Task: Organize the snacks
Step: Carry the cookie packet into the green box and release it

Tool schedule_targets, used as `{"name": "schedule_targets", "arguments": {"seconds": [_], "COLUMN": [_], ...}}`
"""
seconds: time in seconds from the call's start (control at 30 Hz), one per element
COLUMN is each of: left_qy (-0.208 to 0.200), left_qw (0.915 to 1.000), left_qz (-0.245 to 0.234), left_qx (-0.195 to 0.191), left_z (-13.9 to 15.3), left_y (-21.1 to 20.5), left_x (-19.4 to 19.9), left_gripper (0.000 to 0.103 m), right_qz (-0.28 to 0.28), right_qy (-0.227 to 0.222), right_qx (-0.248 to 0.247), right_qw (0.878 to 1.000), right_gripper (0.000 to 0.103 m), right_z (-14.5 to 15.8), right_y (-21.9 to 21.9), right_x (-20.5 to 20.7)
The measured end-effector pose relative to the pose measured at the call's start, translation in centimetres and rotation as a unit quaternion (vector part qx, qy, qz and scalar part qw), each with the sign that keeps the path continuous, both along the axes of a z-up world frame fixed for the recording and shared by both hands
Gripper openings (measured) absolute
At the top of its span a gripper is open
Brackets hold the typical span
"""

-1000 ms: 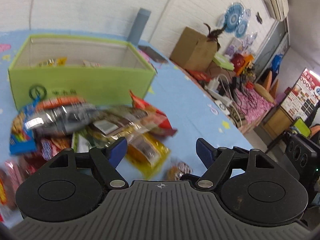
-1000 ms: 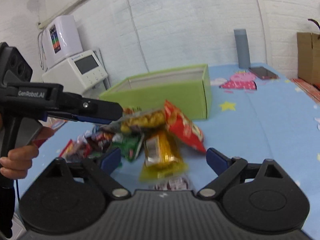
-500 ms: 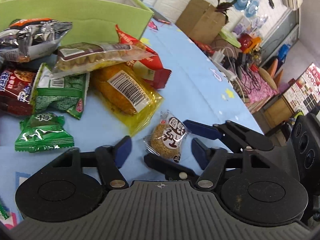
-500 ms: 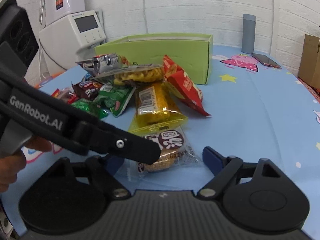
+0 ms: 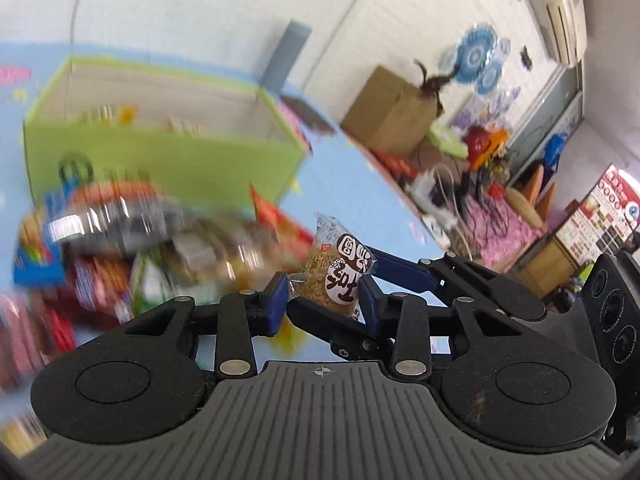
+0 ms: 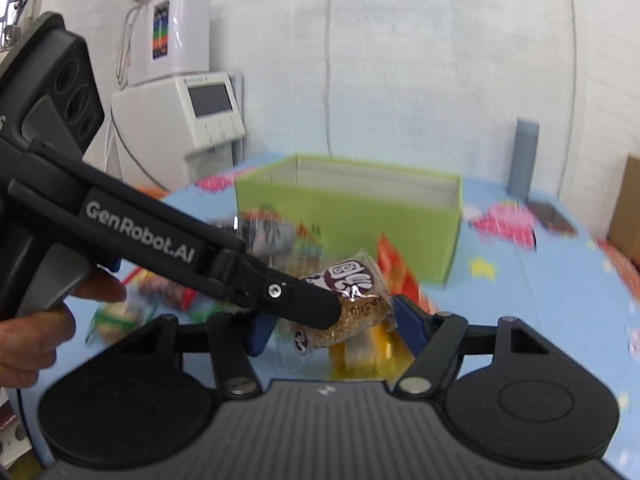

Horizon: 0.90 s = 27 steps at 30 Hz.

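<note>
While the sesame-cake packet (image 5: pixel 335 270) is lifted clear of the blue surface (image 5: pixel 352 184), both grippers close on it at once: the left gripper (image 5: pixel 323 304) has its blue fingers (image 5: pixel 277 300) pressed narrowly against the packet's sides, and the right gripper (image 6: pixel 332 322) pinches the same packet (image 6: pixel 348 304) between its own blue fingers (image 6: pixel 408 320), crossing the left one at an angle. Below lies a blurred pile of snack packets (image 5: pixel 132 248), with the green box (image 5: pixel 160 148) behind it, some items inside. A grey cylinder (image 6: pixel 525 156) stands further back.
</note>
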State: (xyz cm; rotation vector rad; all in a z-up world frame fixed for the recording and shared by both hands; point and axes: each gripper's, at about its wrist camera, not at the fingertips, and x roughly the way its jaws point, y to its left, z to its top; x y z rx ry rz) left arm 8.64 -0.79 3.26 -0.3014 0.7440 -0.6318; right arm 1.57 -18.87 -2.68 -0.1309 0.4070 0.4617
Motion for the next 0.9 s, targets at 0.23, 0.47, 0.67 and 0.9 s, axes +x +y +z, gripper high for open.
{"name": "schedule_targets", "arguments": {"seconds": [0.23, 0.47, 0.67, 0.9], "left_qy": [-0.034, -0.011, -0.044, -0.113], "left_qw": [0.9985, 0.9980, 0.9966, 0.9901], "left_qz": [0.039, 0.039, 0.052, 0.069], "left_qx": [0.018, 0.048, 0.047, 0.048], "left_z": [3.8, 0.6, 0.9, 4.5], "left_y": [1.2, 0.4, 1.4, 5.6], "left_x": [10.2, 18.9, 19.1, 11.3], "left_gripper": [0.021, 0.024, 0.045, 0.065], "right_qz": [0.038, 0.027, 0.029, 0.056], "right_qy": [-0.029, 0.018, 0.014, -0.018], "right_qx": [-0.001, -0.003, 0.022, 0.061], "right_qw": [0.999, 0.999, 0.999, 0.996], "right_gripper": [0.074, 0.084, 0.092, 0.093], "right_z": [4.5, 2.5, 1.9, 4.3], "right_y": [1.4, 1.7, 1.1, 0.3], "right_x": [11.7, 21.0, 21.8, 14.9]}}
